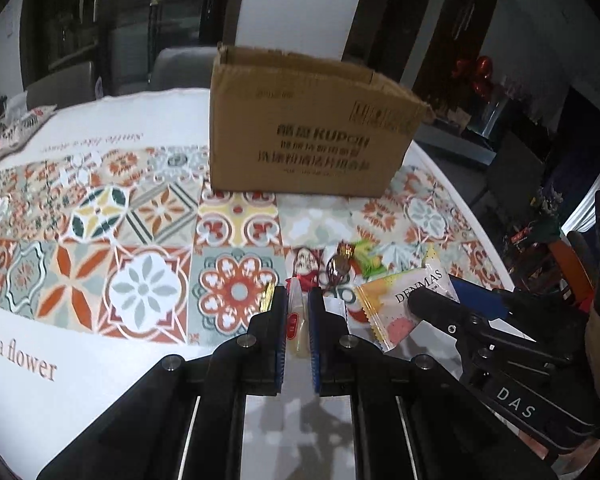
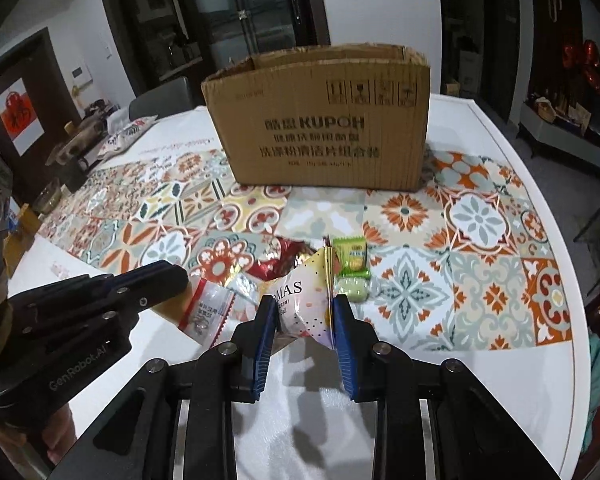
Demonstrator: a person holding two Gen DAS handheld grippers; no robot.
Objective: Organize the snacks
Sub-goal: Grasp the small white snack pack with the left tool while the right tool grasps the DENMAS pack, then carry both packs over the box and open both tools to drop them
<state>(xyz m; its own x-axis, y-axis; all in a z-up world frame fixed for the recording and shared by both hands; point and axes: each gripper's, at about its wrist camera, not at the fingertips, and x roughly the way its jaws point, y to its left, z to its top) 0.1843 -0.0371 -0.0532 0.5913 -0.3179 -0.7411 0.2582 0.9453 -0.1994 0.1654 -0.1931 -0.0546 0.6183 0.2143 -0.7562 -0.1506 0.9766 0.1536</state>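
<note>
Both tongs grip a snack packet each, tilted down over the patterned worktop.

On the left, the left tongs point steeply downward, jaws pinched tight on a small clear sachet held upright between the pads. Beside them to the right, the right tongs slant down at a similar angle, clamped on a white-and-pink wafer packet that crumples between the blue pads. Just ahead lie a red foil snack and green candies; further back stands an open cardboard box.
</note>
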